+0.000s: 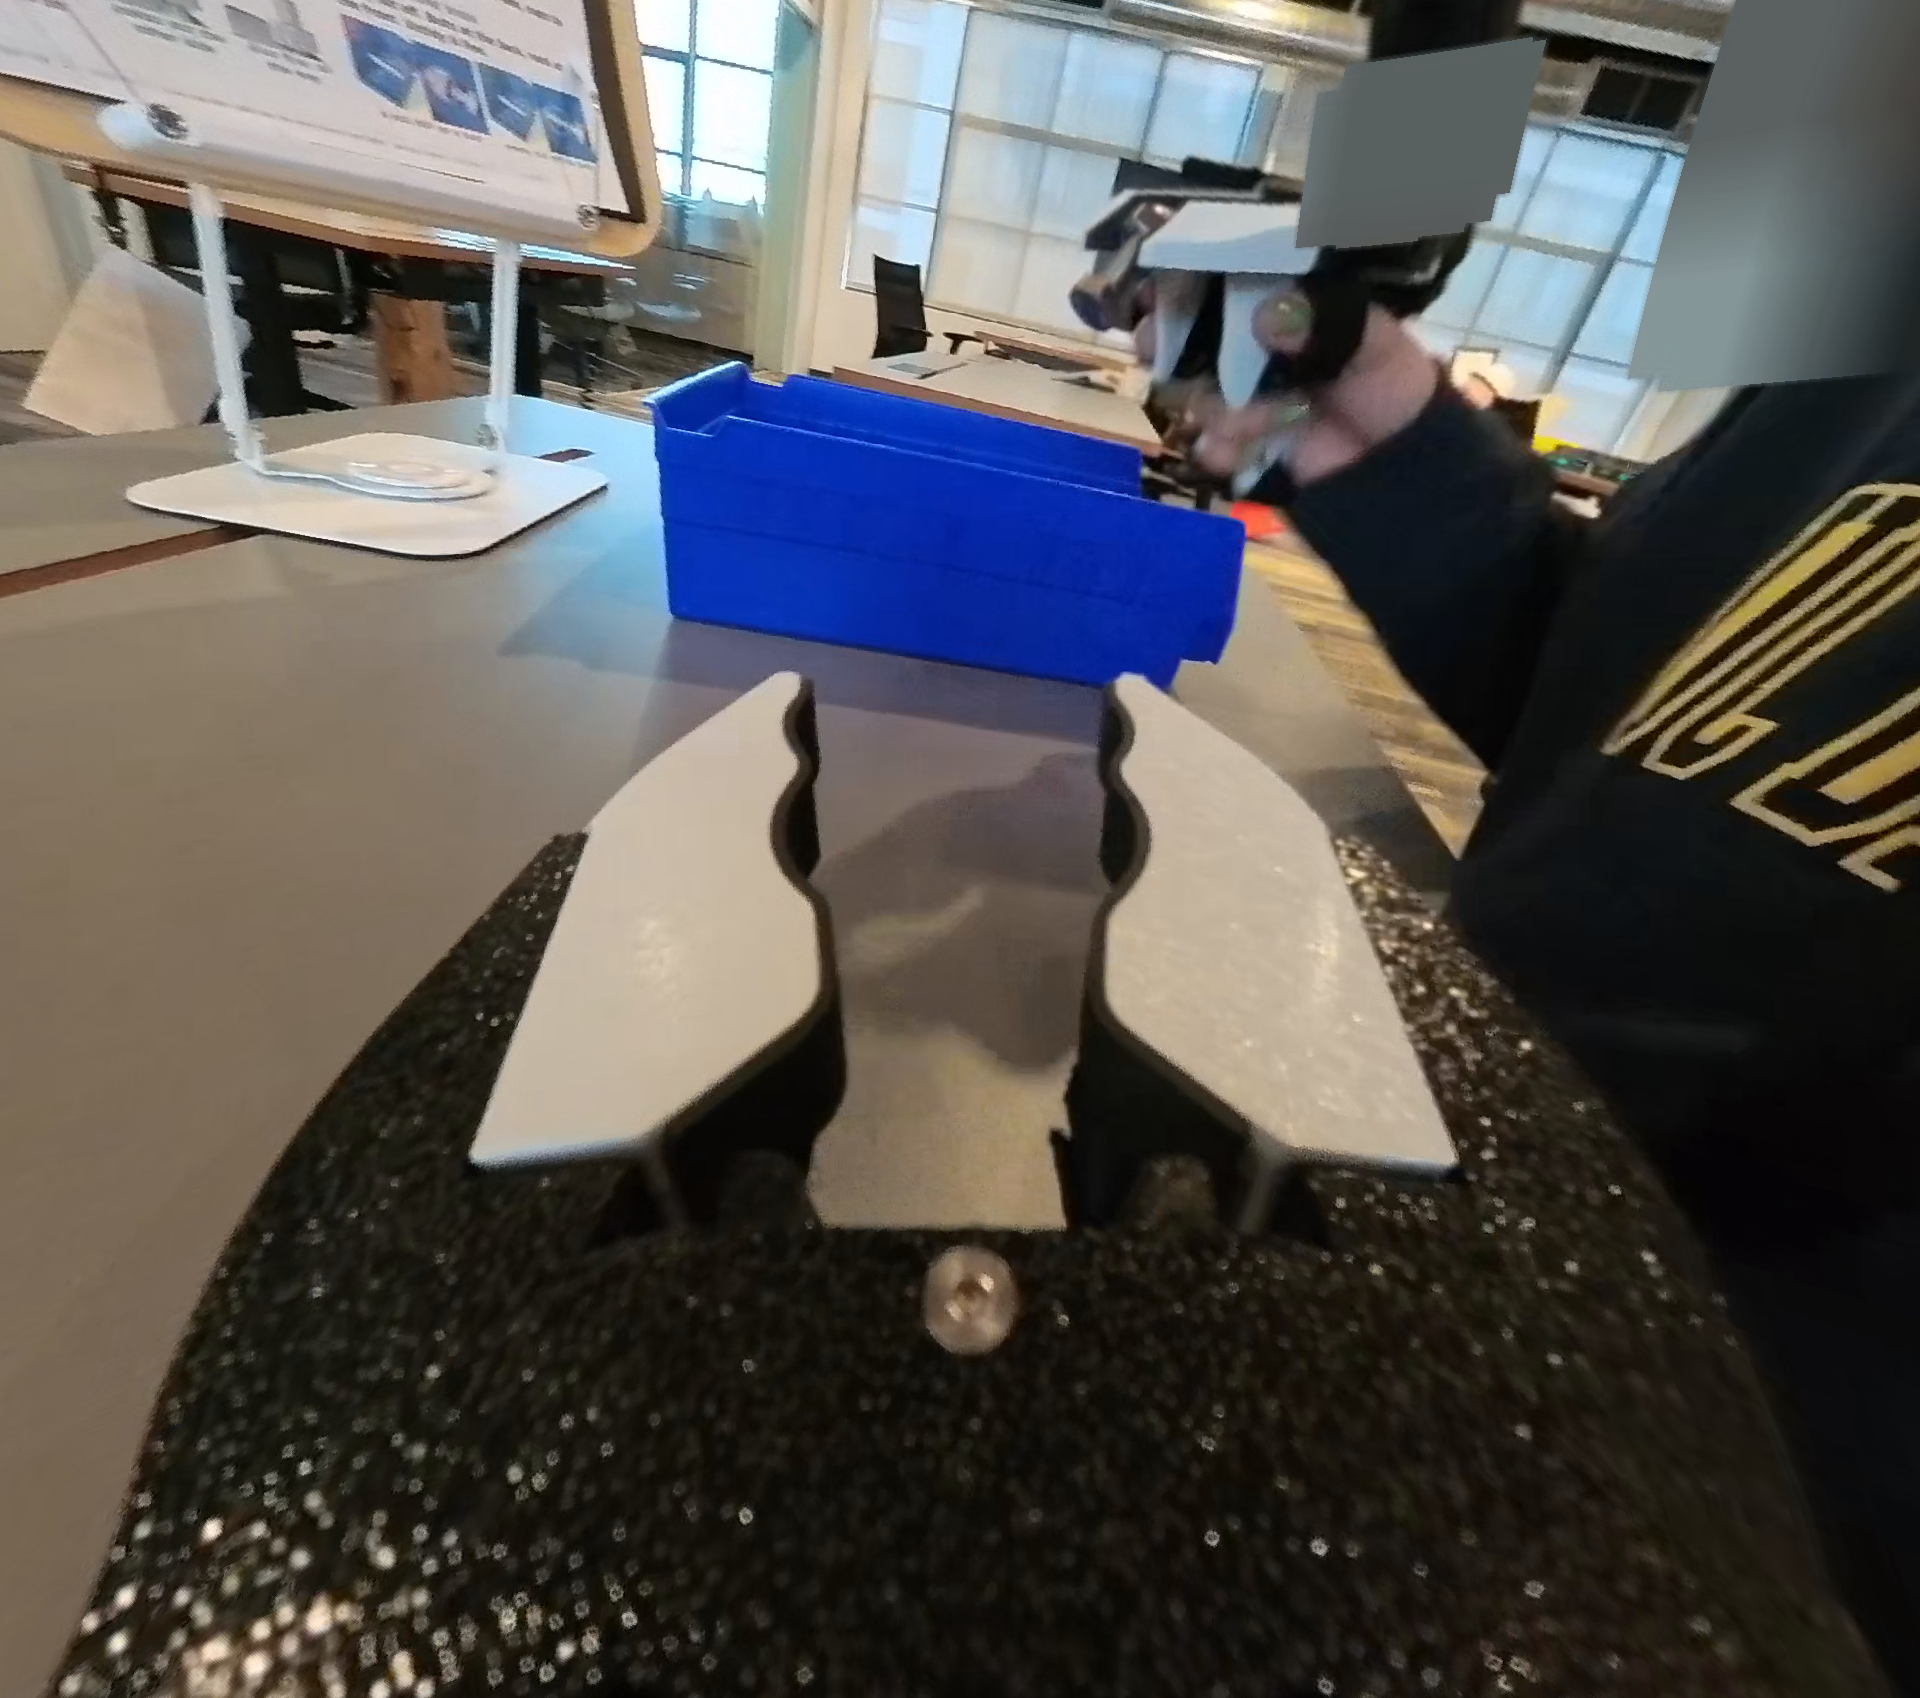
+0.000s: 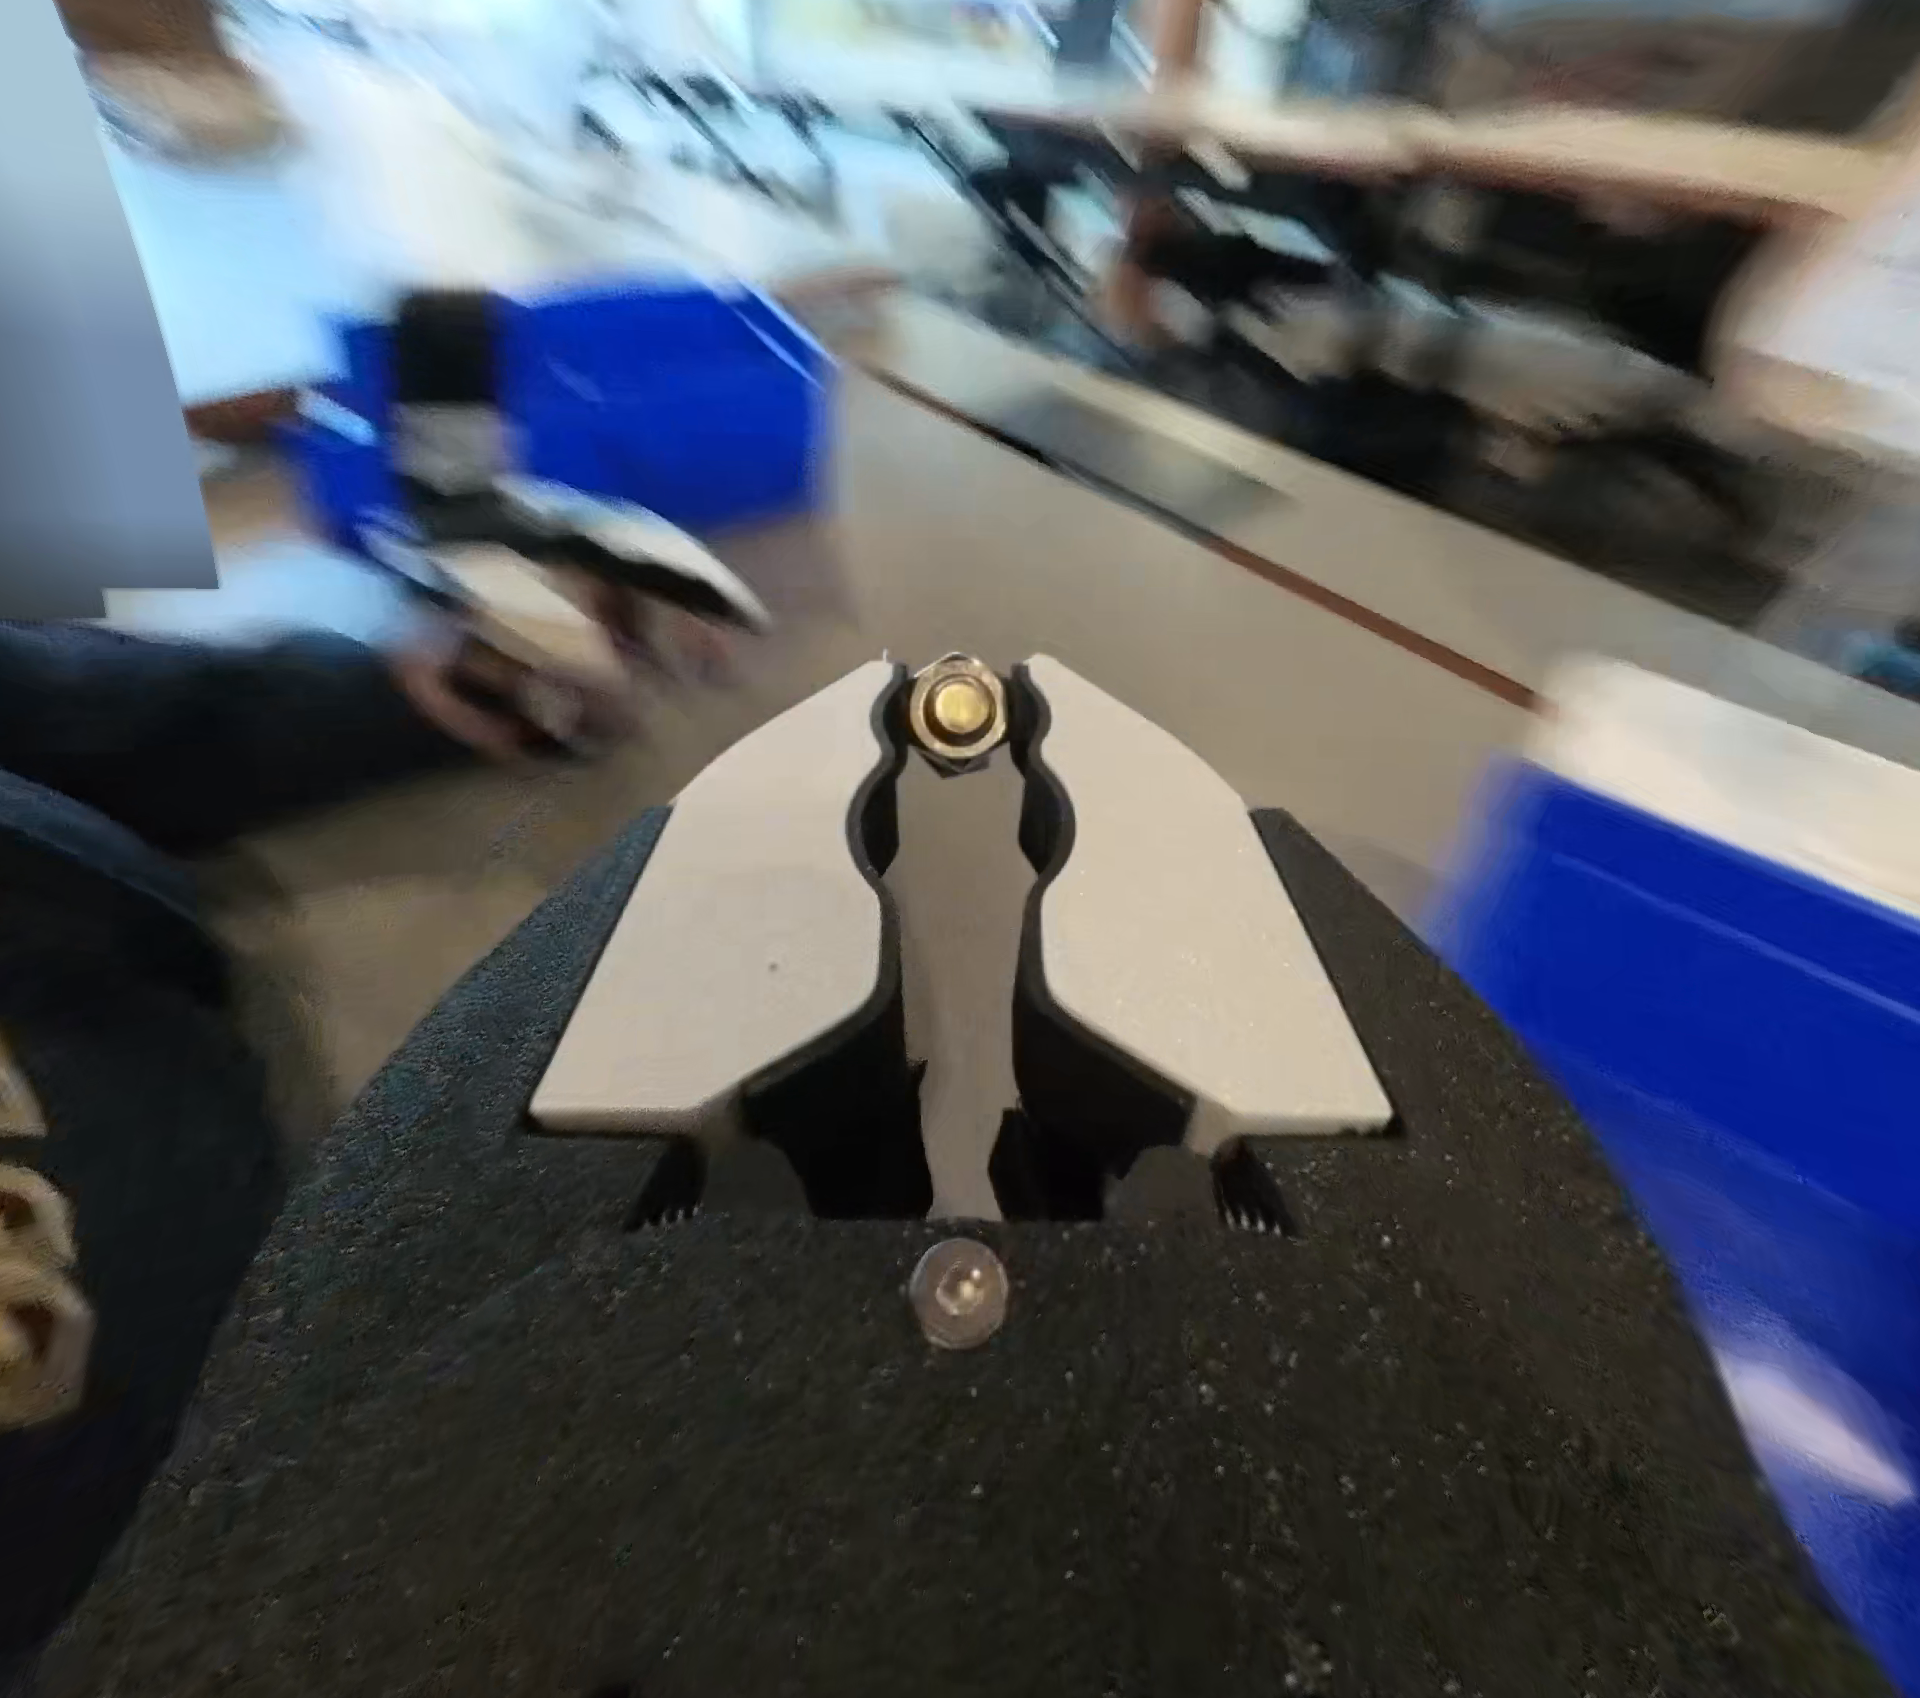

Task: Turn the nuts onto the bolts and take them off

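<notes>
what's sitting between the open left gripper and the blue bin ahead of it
Nothing visible. In the left wrist view the left gripper is open and empty, and only bare grey table lies between its tips and the blue bin. The right gripper, shut on a bolt with a nut, is off to the side.

Left wrist view: daylight enters through far windows (image 1: 1091, 121), which are overexposed. The grey table (image 1: 312, 765) carries a soft sheen and a diffuse shadow beside the blue bin (image 1: 935, 568). Focus is fair; straight lines bow at the edges. Right wrist view: heavy motion blur throughout the background; only the right gripper (image 2: 958, 682) is sharp.
</notes>
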`<state>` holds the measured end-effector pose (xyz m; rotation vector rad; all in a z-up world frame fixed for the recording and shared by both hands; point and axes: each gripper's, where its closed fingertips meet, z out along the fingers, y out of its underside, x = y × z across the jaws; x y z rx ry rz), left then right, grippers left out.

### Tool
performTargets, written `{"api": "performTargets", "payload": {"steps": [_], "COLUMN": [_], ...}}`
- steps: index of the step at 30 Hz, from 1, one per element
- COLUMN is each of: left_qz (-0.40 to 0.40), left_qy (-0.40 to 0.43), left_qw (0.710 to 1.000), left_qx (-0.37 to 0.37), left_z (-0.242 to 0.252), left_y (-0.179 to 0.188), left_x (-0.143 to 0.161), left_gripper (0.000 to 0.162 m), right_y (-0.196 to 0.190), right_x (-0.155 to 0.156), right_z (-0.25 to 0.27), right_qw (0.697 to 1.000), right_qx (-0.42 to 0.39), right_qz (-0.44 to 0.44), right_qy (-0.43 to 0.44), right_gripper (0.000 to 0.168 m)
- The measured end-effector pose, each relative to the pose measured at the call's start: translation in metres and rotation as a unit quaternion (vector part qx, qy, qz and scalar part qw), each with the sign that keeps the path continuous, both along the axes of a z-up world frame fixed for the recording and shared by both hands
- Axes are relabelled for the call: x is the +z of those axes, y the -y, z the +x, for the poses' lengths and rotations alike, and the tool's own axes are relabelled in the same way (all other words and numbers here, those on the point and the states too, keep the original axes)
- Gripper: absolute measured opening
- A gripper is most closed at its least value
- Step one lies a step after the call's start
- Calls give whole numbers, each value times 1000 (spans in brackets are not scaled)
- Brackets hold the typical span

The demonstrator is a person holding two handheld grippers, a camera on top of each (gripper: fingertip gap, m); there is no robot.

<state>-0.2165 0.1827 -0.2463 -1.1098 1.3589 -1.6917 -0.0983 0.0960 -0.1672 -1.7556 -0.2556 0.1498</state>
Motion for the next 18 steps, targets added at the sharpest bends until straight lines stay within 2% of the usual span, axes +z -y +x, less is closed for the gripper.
{"api": "performTargets", "payload": {"steps": [2,4,7,12,16,18], "left_qz": [-3,-5,-3,13,30,38], "left_qy": [0,-2,-10,-16,-25,-28], "left_qw": [1000,1000,1000,1000,999,999], "left_qx": [5,7,7,7,12,13], "left_z": [0,0,0,1,2,3], "left_y": [-2,-2,-2,1,4,5], "left_x": [0,0,-2,-4,-7,-8], "left_gripper": [48,47,43,40,40,40], "right_y": [25,50,83,115,127,129], "right_x": [-5,-29,-77,-136,-161,-168], "right_z": [49,98,140,158,160,159], "right_qw": [994,976,940,870,815,799], "right_qx": [-70,-124,-128,-85,-77,-73], "right_qz": [-58,-158,-310,-484,-571,-594], "right_qy": [58,89,65,48,60,59], "right_gripper": [19,19,19,19,19,19]}}
